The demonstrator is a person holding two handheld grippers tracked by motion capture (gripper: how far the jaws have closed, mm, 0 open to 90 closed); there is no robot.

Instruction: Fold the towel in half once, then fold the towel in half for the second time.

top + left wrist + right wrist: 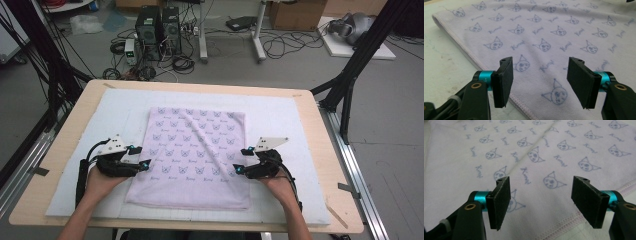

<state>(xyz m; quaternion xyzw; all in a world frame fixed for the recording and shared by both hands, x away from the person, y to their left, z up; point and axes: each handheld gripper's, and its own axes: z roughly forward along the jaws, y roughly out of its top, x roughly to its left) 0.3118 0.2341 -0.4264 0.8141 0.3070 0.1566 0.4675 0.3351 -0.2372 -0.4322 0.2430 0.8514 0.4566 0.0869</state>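
A pale pink towel (192, 155) printed with small blue cat faces lies flat in the middle of the table, its long sides running away from me. My left gripper (142, 157) sits at the towel's left edge, about midway along it, and stands open. In the left gripper view the left gripper (541, 83) has its pads apart over the hemmed edge of the towel (549, 37), nothing pinched. My right gripper (241, 162) is at the towel's right edge, open too. The right gripper (544, 203) spans the stitched hem of the towel (536, 150) without touching it.
A white foam mat (280, 120) covers most of the wooden table (75, 115). Black frame legs stand at the back left and back right. Beyond the table, computers, cables and boxes lie on the floor.
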